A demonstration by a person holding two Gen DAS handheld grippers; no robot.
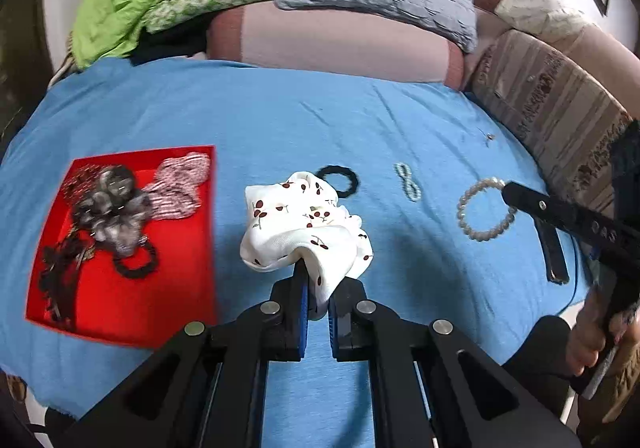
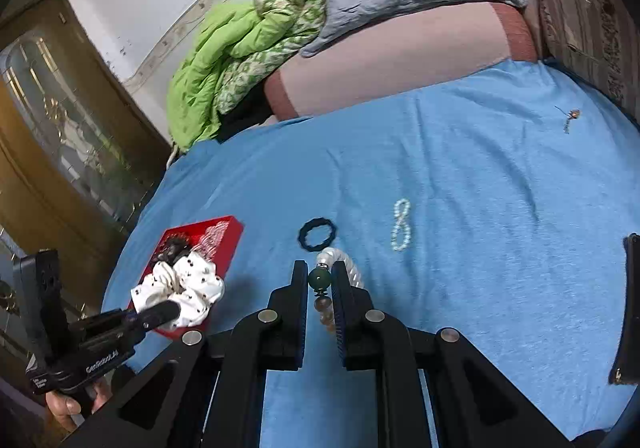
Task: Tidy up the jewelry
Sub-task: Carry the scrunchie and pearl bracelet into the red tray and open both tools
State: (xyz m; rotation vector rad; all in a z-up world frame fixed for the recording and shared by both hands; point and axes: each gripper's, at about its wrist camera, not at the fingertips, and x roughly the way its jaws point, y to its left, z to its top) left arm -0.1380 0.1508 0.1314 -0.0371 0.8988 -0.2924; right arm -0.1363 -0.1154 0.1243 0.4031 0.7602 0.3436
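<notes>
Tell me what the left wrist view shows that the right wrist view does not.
Only the left wrist view: the pearl bracelet as a full ring, and the grey flower clip in the red tray.

Only the right wrist view: the bracelet's green bead, and a wooden cabinet.

Both: the cherry scrunchie, black hair tie and blue sheet.

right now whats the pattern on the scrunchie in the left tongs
White with small dark red cherries; the scrunchie shows best in the left wrist view.

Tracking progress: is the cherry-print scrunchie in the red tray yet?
Not yet. The cherry-print scrunchie hangs clamped in the left gripper, beside the red tray.
</notes>
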